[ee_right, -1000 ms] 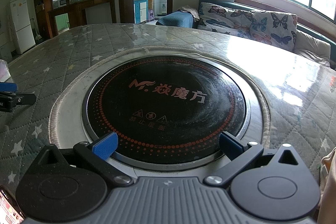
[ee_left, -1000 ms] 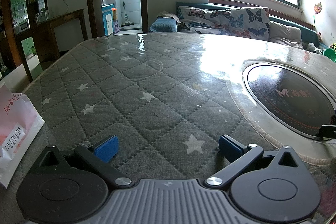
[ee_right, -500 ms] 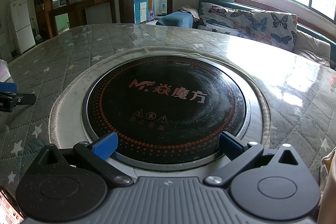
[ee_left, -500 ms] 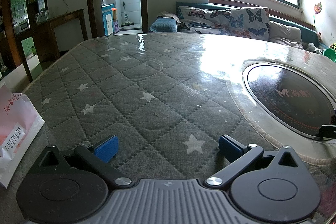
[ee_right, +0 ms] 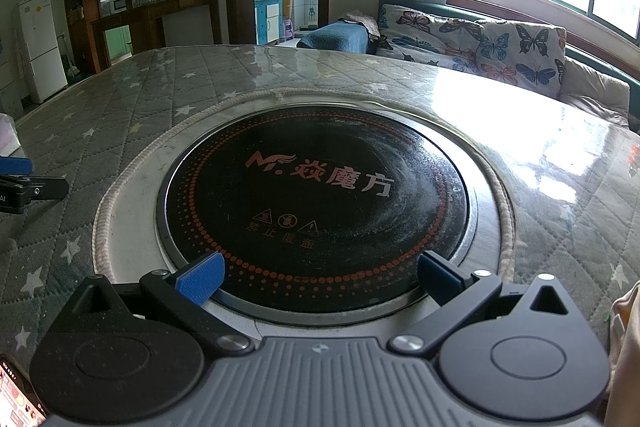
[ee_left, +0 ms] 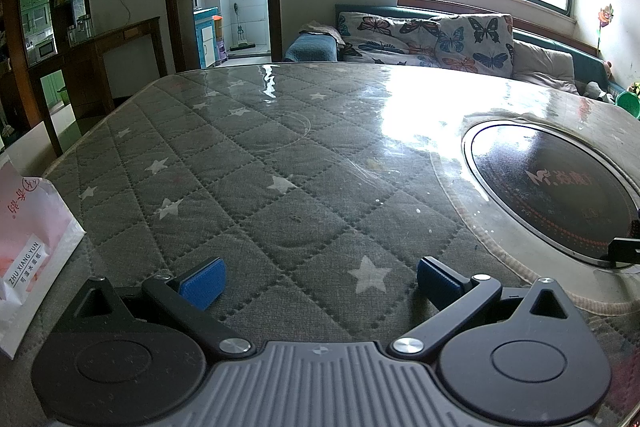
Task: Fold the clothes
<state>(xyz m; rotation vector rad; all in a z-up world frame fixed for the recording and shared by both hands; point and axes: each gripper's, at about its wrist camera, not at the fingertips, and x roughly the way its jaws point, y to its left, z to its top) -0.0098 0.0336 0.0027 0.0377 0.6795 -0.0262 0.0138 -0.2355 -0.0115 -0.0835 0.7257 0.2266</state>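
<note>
My left gripper (ee_left: 320,285) is open and empty, low over the grey quilted star-pattern table cover (ee_left: 256,187). My right gripper (ee_right: 320,277) is open and empty at the near rim of a round black induction hob (ee_right: 316,203) set in the table. A sliver of cream-coloured cloth (ee_right: 624,339) shows at the right edge of the right wrist view, beside the gripper; most of it is out of frame. The left gripper's finger tip (ee_right: 24,183) shows at the left edge of the right wrist view.
A white and pink paper bag (ee_left: 32,247) lies at the table's left edge. A phone (ee_right: 18,403) shows at the lower left of the right wrist view. A butterfly-print sofa (ee_left: 432,39) stands behind the table under the window. A wooden sideboard (ee_left: 100,67) is far left.
</note>
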